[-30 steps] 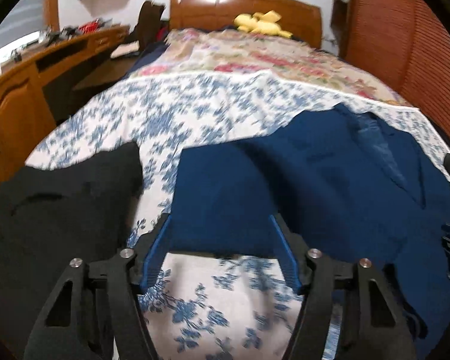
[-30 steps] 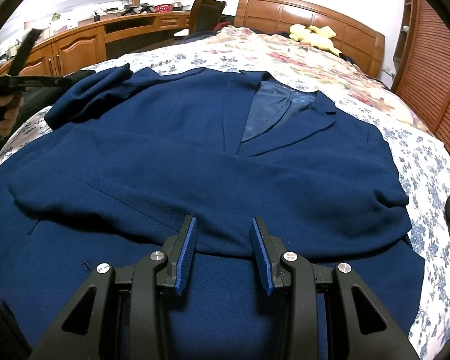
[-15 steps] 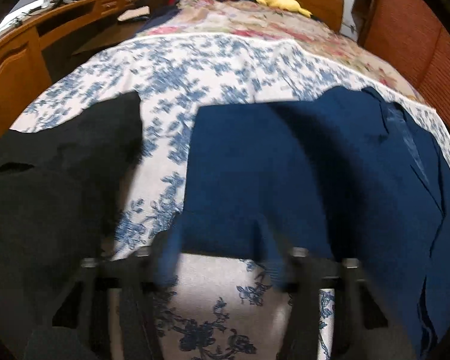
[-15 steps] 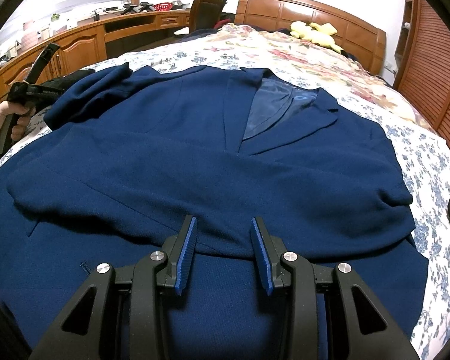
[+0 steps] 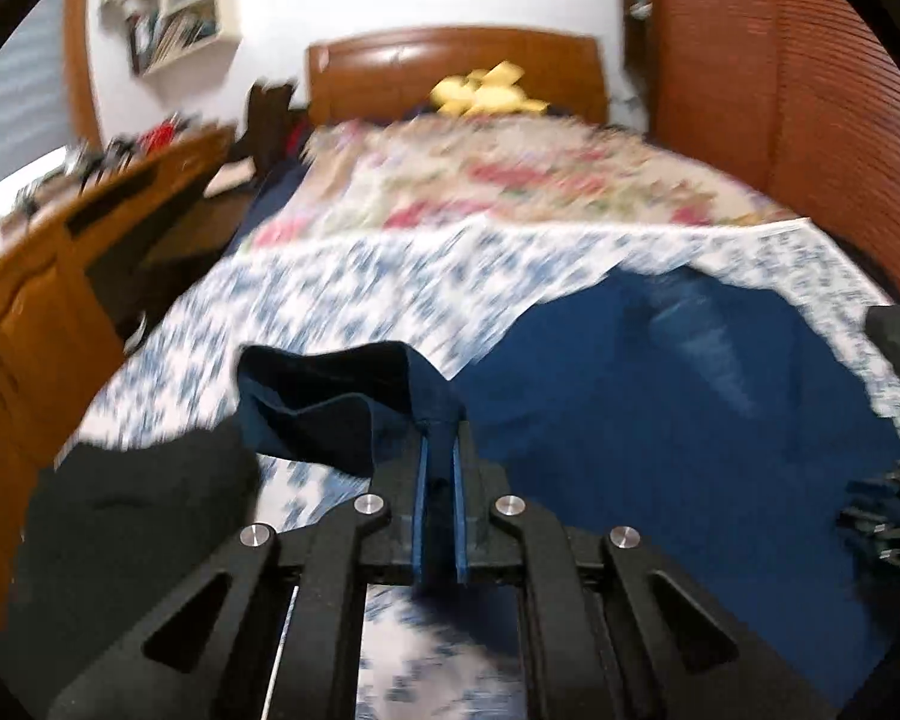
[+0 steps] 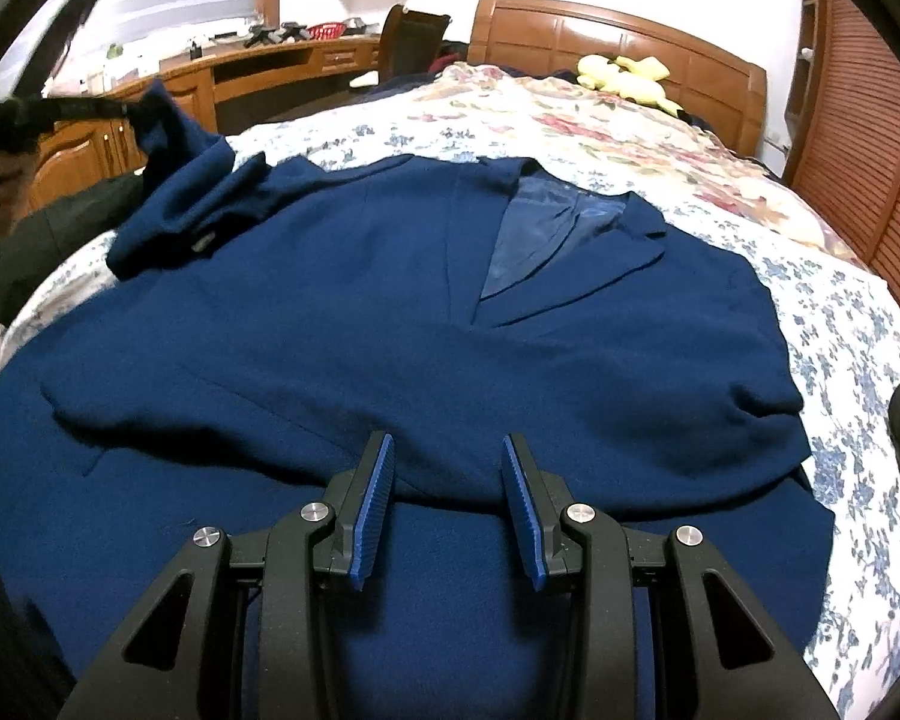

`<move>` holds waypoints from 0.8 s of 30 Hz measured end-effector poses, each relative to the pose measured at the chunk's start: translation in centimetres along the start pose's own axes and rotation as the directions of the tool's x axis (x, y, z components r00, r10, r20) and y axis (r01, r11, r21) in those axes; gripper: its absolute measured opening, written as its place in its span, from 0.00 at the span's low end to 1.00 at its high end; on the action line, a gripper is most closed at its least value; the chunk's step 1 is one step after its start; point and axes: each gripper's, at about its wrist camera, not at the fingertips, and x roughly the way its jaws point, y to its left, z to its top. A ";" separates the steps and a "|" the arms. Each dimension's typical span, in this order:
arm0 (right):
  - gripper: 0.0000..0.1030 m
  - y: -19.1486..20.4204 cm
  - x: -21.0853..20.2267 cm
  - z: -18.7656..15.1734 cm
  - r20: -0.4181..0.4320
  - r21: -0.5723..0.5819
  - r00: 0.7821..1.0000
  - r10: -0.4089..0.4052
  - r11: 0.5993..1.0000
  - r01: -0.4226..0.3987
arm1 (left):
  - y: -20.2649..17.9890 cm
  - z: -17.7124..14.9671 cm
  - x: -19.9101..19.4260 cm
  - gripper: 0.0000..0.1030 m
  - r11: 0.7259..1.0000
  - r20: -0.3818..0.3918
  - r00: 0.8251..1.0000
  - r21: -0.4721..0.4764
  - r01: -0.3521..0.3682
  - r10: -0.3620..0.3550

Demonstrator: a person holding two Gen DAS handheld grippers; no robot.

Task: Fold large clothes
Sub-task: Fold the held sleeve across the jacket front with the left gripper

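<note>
I had the navy jacket [image 6: 390,330] spread face up on the bed [image 6: 858,324], over the blue-flowered sheet [image 5: 354,276]. Its long axis ran from the hem nearest my right claw [image 6: 447,504] up to the collar [image 6: 570,222], which pointed toward the wooden headboard [image 6: 618,30]. The lapels lay open and showed the paler lining.

My left claw [image 5: 438,480] had pinched down on the jacket's sleeve cuff [image 5: 330,396], pads pressing the cloth, and the cuff stood lifted clear of the sheet with its open end gaping to the left. My right claw hung partly open, both blue pads apart and bare, just above the lower front of the jacket with nothing gripped.

The right wrist view gave me the whole garment and, at its far left, the left claw [image 6: 78,108] in a hand, holding the sleeve [image 6: 192,204] up off the bed so it slanted away from the shoulder. The left wrist view, blurred, showed me only the cuff close up, part of the jacket body to the right and a black garment [image 5: 138,516] lying beside it on the left. A yellow plush toy [image 6: 624,78] sat by the headboard, and a wooden desk [image 6: 258,66] ran along the left wall.
</note>
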 end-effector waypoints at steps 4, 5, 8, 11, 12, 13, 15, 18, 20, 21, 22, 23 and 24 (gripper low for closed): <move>0.37 -0.8 -1.5 -0.2 0.034 0.019 0.999 -0.004 1.000 0.004 | -4.2 2.8 -3.9 0.07 0.997 0.059 0.997 0.053 0.056 -0.059; 0.37 -0.9 -1.8 -0.3 0.042 0.025 0.999 -0.008 1.000 0.007 | -5.3 3.4 -4.8 0.07 0.995 0.072 0.994 0.064 0.073 -0.078; 0.37 -1.7 -3.0 -0.6 0.065 0.047 0.998 -0.020 0.999 0.017 | -8.4 4.8 -7.1 0.07 0.987 0.104 0.985 0.096 0.130 -0.139; 0.37 -2.6 -4.2 -1.3 0.080 0.071 0.996 -0.034 0.997 0.029 | -11.6 5.6 -9.3 0.07 0.974 0.129 0.972 0.136 0.179 -0.197; 0.37 -3.0 -4.5 -1.6 0.084 0.079 0.996 -0.040 0.996 0.033 | -12.5 5.8 -9.8 0.07 0.969 0.134 0.967 0.148 0.196 -0.216; 0.37 -3.2 -4.9 -1.8 0.087 0.086 0.995 -0.045 0.996 0.037 | -13.6 5.9 -10.4 0.07 0.964 0.138 0.962 0.162 0.212 -0.235; 0.37 -4.0 -5.5 -2.2 0.093 0.101 0.994 -0.054 0.994 0.044 | -15.4 5.9 -10.9 0.07 0.954 0.139 0.955 0.189 0.232 -0.260; 0.37 -4.6 -5.9 -2.4 0.094 0.116 0.994 -0.057 0.992 0.046 | -17.6 5.2 -11.1 0.07 0.941 0.124 0.948 0.212 0.263 -0.292; 0.37 -4.7 -6.1 -2.7 0.092 0.122 0.994 -0.057 0.992 0.045 | -18.4 4.2 -10.7 0.07 0.937 0.108 0.945 0.208 0.281 -0.308; 0.37 -4.7 -6.1 -2.8 0.090 0.123 0.994 -0.054 0.992 0.043 | -18.6 3.7 -10.5 0.07 0.936 0.101 0.945 0.207 0.286 -0.311; 0.37 -4.7 -6.1 -2.7 0.090 0.122 0.995 -0.052 0.992 0.040 | -19.0 3.1 -10.2 0.07 0.935 0.094 0.945 0.206 0.289 -0.312; 0.37 -4.7 -6.1 -2.6 0.090 0.120 0.995 -0.049 0.992 0.038 | -19.3 2.4 -9.9 0.07 0.934 0.085 0.946 0.206 0.292 -0.314; 0.37 -4.5 -6.1 -2.6 0.090 0.117 0.995 -0.048 0.992 0.037 | -19.6 1.9 -9.5 0.07 0.933 0.074 0.946 0.206 0.295 -0.315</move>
